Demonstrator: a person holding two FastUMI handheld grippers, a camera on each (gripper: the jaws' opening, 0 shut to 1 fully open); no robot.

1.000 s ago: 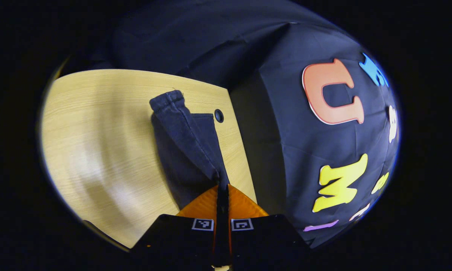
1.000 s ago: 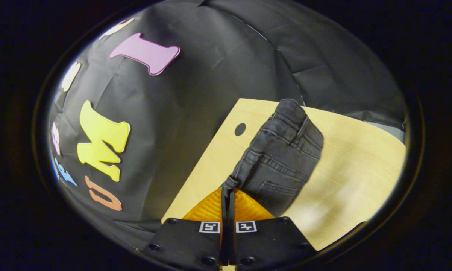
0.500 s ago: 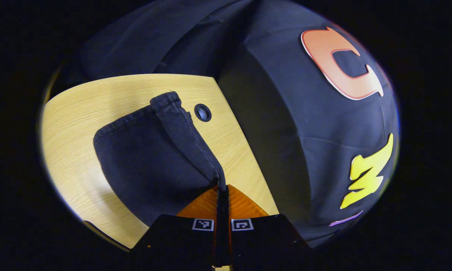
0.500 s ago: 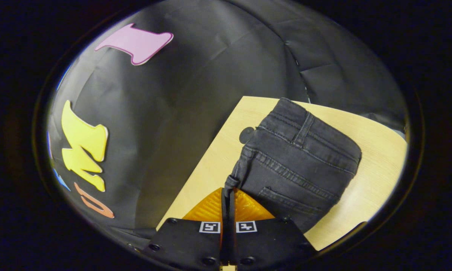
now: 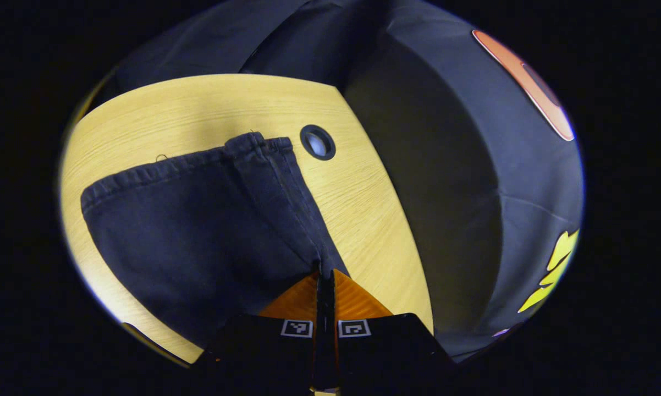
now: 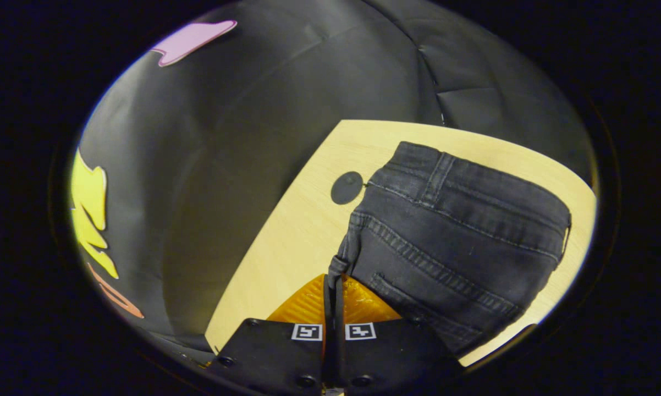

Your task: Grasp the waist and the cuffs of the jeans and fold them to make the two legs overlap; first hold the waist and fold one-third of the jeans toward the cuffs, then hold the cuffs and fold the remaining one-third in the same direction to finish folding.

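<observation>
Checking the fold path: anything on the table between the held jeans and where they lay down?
Nothing visible. Left gripper and right gripper are shut on the jeans; the table beyond shows bare wood and one grommet hole beside the fabric.

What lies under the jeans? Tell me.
The jeans lie spread on the wooden table, beside its round hole. Whatever sits beneath the denim is covered.

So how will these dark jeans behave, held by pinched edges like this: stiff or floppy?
Probably floppy: the jeans sag from the left gripper onto the wooden table. Likely heavy for cloth, given thick seams and waistband. The right gripper pinches only a thin edge, so it might slip.
</observation>
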